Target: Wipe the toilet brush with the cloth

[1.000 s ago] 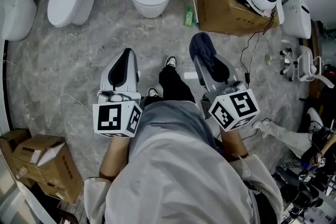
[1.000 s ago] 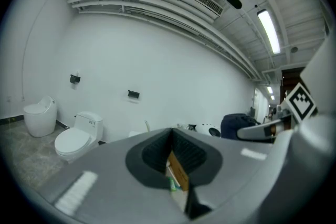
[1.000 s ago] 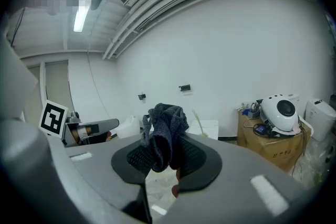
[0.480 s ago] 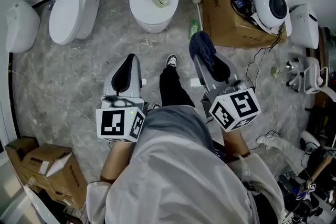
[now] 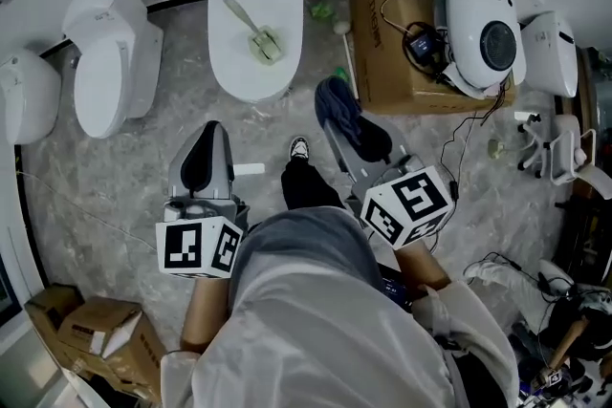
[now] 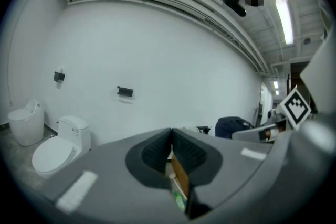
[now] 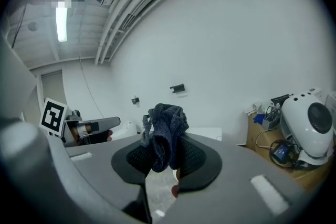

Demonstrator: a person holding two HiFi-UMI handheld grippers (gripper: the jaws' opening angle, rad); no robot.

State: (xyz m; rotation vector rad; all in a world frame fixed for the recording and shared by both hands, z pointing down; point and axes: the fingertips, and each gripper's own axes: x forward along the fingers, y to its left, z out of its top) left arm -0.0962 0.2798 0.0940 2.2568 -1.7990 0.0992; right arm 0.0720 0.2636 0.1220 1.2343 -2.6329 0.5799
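Observation:
The toilet brush (image 5: 251,30) lies slantwise on the closed lid of the middle white toilet (image 5: 239,76) in the head view, its pale green head toward me. My right gripper (image 5: 342,124) is shut on a dark blue cloth (image 5: 335,105), bunched up over its tips and held above the floor, right of the toilet. In the right gripper view the cloth (image 7: 165,131) stands crumpled between the black pads of the gripper (image 7: 167,160). My left gripper (image 5: 210,134) hovers in front of the toilet, shut and empty; the left gripper view shows its pads (image 6: 157,152) pressed together.
Two more white toilets (image 5: 105,72) (image 5: 24,96) stand at the left. A cardboard box (image 5: 387,62) with a white machine (image 5: 483,38) and cables sits at the right, a green bottle (image 5: 341,75) beside it. More cardboard boxes (image 5: 86,334) lie at bottom left. The person's shoe (image 5: 299,148) is between the grippers.
The toilets and box have slid down and left in the head view, so the middle toilet is nearer both grippers. The right gripper still holds the cloth; the left stays shut.

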